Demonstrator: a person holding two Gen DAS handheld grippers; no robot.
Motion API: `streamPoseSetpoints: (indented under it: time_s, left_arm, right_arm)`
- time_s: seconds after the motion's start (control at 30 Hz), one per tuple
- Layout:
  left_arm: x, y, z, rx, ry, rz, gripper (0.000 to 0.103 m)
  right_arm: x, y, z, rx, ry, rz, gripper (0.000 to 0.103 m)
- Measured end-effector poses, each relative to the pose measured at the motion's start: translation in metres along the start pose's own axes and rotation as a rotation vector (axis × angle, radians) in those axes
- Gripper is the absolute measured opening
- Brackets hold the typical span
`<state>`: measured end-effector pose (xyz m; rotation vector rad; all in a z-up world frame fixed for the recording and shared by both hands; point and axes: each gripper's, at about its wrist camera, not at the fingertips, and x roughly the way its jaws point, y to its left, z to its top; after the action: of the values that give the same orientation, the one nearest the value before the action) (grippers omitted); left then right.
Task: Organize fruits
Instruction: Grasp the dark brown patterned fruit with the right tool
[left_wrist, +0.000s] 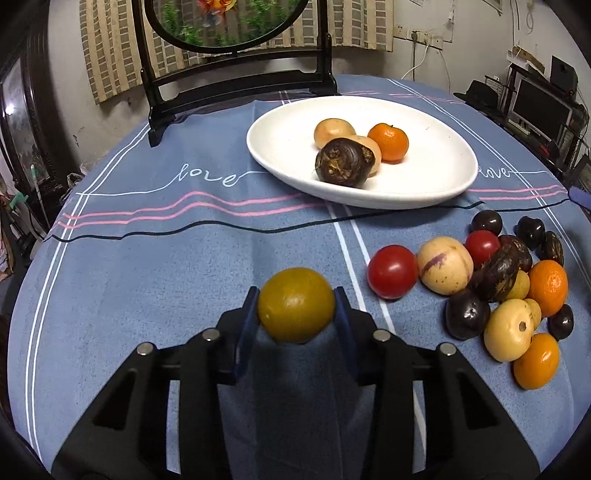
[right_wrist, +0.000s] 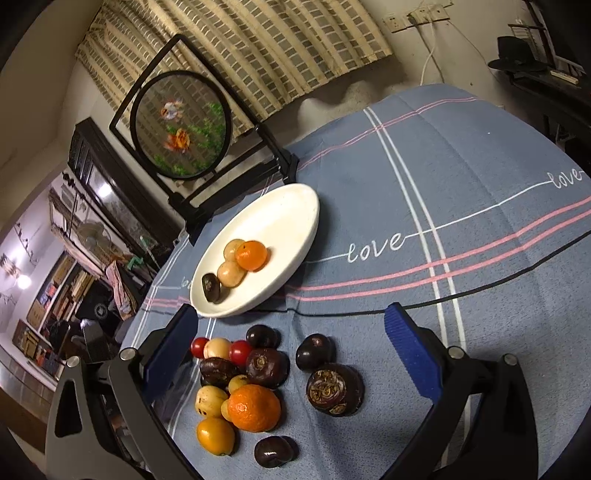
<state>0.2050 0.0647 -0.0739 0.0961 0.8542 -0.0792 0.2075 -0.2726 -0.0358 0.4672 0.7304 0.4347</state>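
My left gripper (left_wrist: 296, 306) is shut on a round yellow-green fruit (left_wrist: 295, 304), both blue pads pressed against its sides just above the blue cloth. A white oval plate (left_wrist: 436, 177) beyond it holds a dark water chestnut (left_wrist: 343, 162), two pale yellow fruits and a small orange (left_wrist: 388, 142). To the right lies a pile of loose fruit: red tomatoes (left_wrist: 392, 271), a pale melon-like fruit (left_wrist: 445, 266), oranges and dark chestnuts. My right gripper (right_wrist: 291, 350) hangs open above that pile, over an orange (right_wrist: 254, 408) and a large chestnut (right_wrist: 335, 389). The plate (right_wrist: 295, 206) lies further off.
A black-framed round embroidered screen (right_wrist: 181, 125) stands on the table behind the plate. The blue striped tablecloth (left_wrist: 147, 258) covers a round table. Dark furniture and shelves line the room's left and right sides; a patterned curtain hangs on the far wall.
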Motion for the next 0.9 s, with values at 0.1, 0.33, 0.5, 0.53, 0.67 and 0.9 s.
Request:
streamPoseSetpoints:
  time_s: [0.1,0.33,0.5,0.53,0.67,0.9]
  left_arm:
    - [0.001,0.000,0.000,-0.004,0.005,-0.007,0.040]
    - [0.003,0.000,0.001,-0.007,0.020,-0.010,0.040]
    - [0.004,0.001,0.000,-0.006,0.024,-0.010,0.041]
    - [0.004,0.000,0.000,-0.006,0.026,-0.009,0.041]
    - [0.004,0.000,0.000,-0.004,0.026,-0.007,0.041]
    - [0.004,0.000,0.000,-0.002,0.026,-0.004,0.041]
  right_arm:
    - [0.003,0.004,-0.012,-0.053,0.033,-0.028,0.101]
    - [-0.004,0.004,-0.044,-0.193,0.078,-0.119,0.101]
    - [0.003,0.001,-0.050,-0.213,0.095,-0.169,0.082]
    - [0.008,0.003,-0.053,-0.235,0.111,-0.194,0.076]
    - [0.017,0.014,-0.057,-0.317,0.110,-0.276,0.051]
    - [0.039,0.017,-0.060,-0.362,0.195,-0.288,0.041]
